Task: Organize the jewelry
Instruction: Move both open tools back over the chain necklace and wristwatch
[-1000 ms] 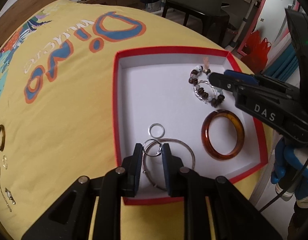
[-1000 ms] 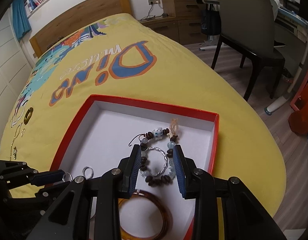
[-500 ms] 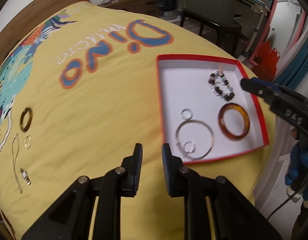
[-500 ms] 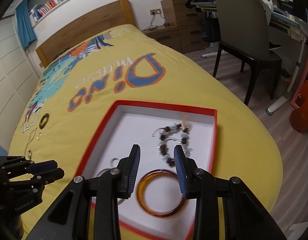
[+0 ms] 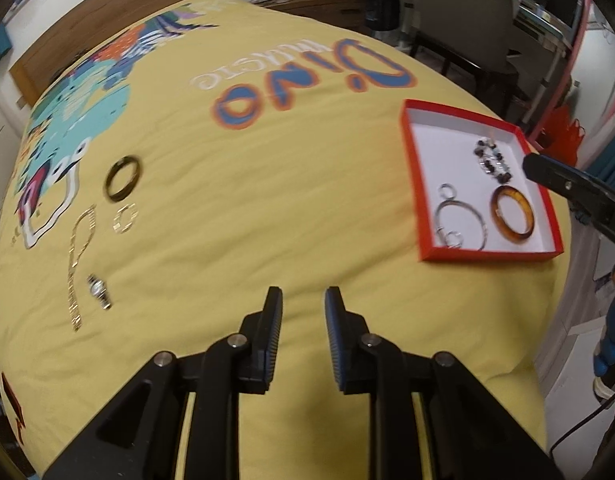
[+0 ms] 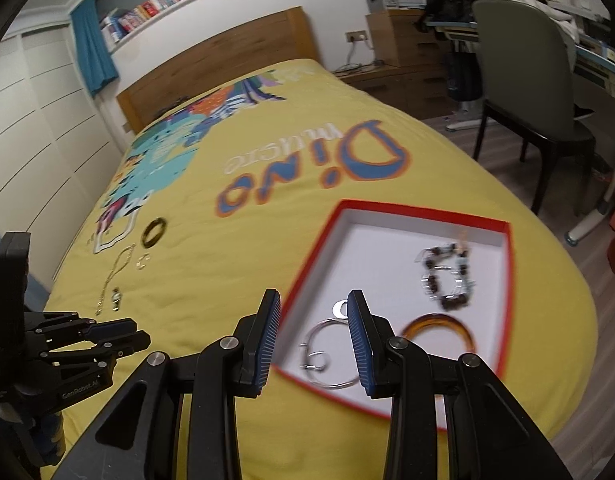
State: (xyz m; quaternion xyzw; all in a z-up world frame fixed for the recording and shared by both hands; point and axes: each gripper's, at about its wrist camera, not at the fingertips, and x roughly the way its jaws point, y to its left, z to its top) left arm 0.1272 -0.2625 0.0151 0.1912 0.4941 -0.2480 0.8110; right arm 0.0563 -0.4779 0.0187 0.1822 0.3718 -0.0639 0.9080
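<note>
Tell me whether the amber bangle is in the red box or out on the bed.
In the box. The amber bangle lies flat on the white floor of the red box.

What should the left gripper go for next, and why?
Probably move the left gripper, open and empty, toward the small watch on the yellow bedspread. It lies outside the red box, nearest that gripper, beside the gold chain.

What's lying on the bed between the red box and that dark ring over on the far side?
Only bare yellow bedspread between the red box and the dark ring; the left wrist view shows it.
</note>
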